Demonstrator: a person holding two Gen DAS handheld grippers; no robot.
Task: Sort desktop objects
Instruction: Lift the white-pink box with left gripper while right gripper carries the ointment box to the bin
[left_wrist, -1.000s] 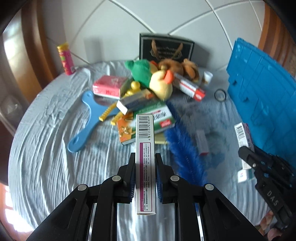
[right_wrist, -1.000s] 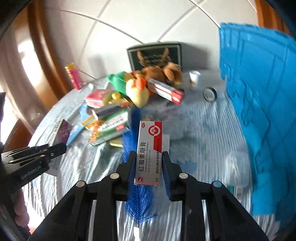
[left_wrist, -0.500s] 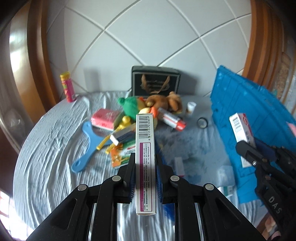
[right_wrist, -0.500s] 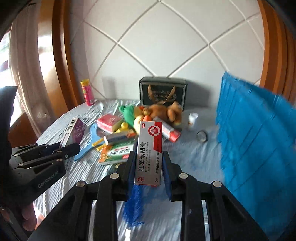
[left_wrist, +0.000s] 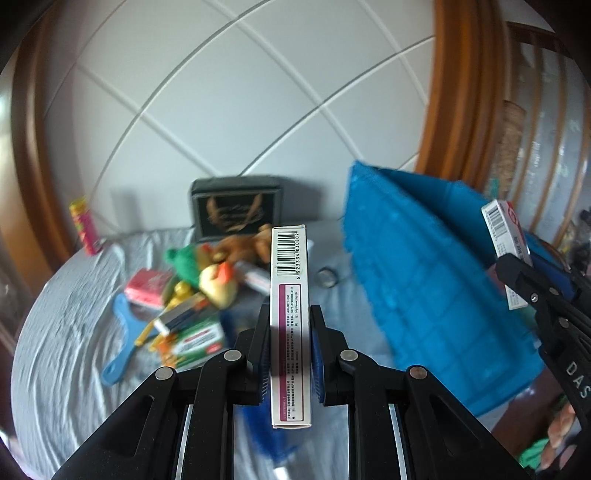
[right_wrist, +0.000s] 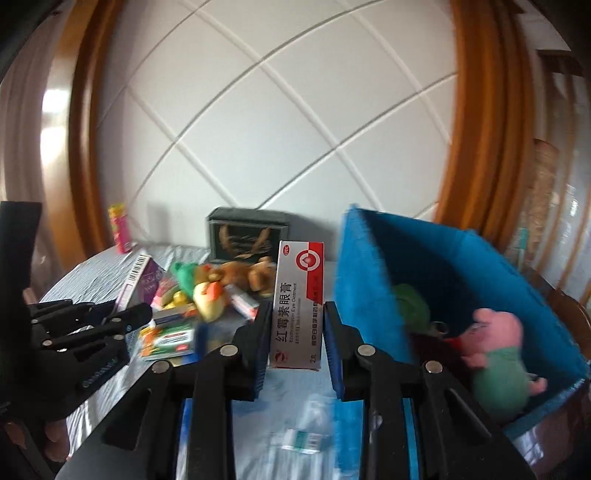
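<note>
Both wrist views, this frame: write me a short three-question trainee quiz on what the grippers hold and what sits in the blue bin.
1. True or false: the left gripper is shut on a purple-and-white box.
2. What does the right gripper hold? A) plush toy B) red-and-white ointment box C) blue brush
3. Name the pink toy lying inside the blue bin.

Key
1. True
2. B
3. A pink pig plush in a green outfit.

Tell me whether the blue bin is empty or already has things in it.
Not empty. The right wrist view shows the blue bin holding a pink pig plush and a green soft toy.
</note>
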